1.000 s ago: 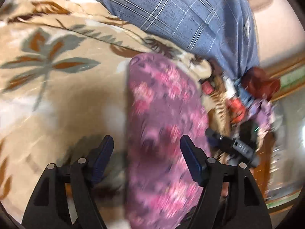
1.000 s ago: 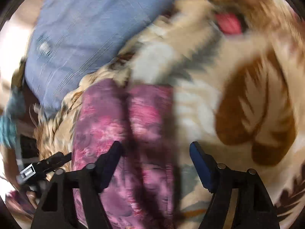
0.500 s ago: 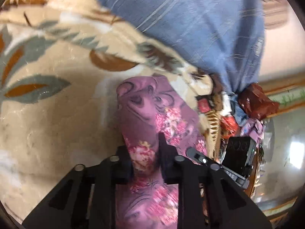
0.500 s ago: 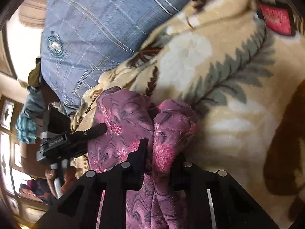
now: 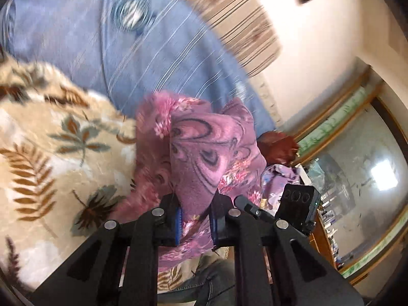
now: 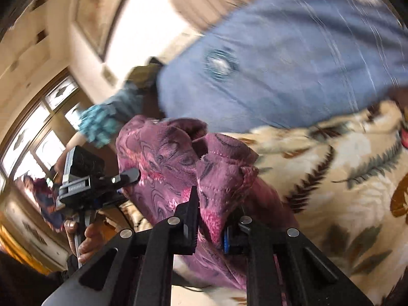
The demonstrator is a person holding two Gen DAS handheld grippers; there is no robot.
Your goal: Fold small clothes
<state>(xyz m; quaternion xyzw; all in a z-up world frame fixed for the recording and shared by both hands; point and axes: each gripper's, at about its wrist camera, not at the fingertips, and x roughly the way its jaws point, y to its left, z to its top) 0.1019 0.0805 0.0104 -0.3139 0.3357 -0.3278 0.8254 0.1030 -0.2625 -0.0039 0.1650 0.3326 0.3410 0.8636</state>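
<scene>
A purple-pink floral fleece garment [image 5: 204,148] hangs bunched above the beige leaf-print blanket [image 5: 51,153]. My left gripper [image 5: 195,216] is still closing, its blue pads pressing on a fold of the garment. In the right wrist view the same garment [image 6: 165,158] is pinched by my right gripper [image 6: 210,219], whose jaws are also closing on a bunched edge. Each gripper shows in the other's view: the right gripper's camera block [image 5: 298,204] just right of the cloth, the left gripper [image 6: 84,178] just left of it, held by a hand [image 6: 86,239]. The garment's lower part is hidden behind the fingers.
A big blue checked pillow [image 5: 89,38] lies behind the blanket, also seen as the pillow [image 6: 280,63]. A pile of red and purple clothes [image 5: 278,145] sits at the bed's right edge. Wood-framed glass [image 5: 357,165] and a pale wall stand beyond.
Both grippers went from open over the flat garment to pinching its folds, then rose and tilted up, lifting the cloth off the blanket. The wall and pillow now fill the upper view.
</scene>
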